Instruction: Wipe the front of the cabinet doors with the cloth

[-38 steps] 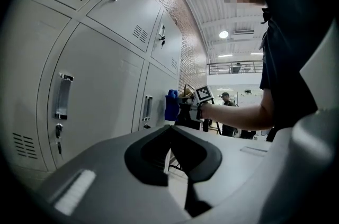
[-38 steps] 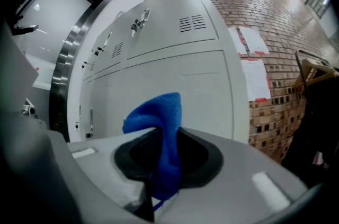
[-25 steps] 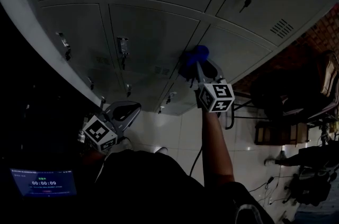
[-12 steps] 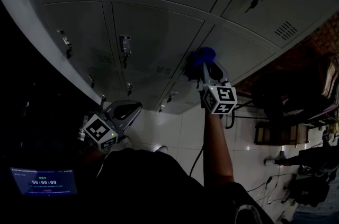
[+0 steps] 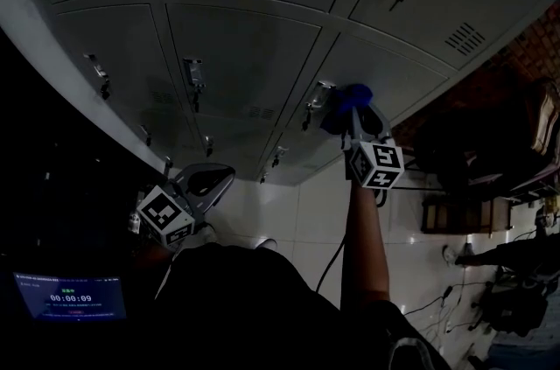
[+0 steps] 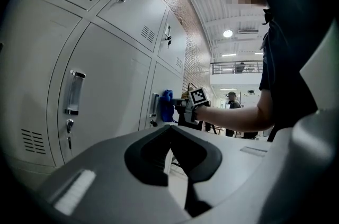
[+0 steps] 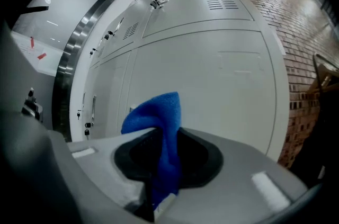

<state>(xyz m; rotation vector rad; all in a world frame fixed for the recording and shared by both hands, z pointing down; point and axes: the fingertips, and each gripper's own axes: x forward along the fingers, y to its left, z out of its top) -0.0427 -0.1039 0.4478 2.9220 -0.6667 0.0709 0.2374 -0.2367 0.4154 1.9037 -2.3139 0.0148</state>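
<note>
Blue cloth point(image 7: 161, 127) was pinched between the fingers point(image 7: 235, 167) of the right gripper point(image 5: 348, 116). Its lower part was clamped in the seam between them and its upper fold rose past their tips. In the head view that fold lay against the front of a grey cabinet door point(image 5: 394, 66), just right of a door handle point(image 5: 317, 94). The left gripper point(image 6: 172, 157) hung low near the bottom row of doors, well apart from the cloth, its 2 fingers pressed together with nothing between them. A person's forearm point(image 5: 363, 228) reached up behind the right gripper.
</note>
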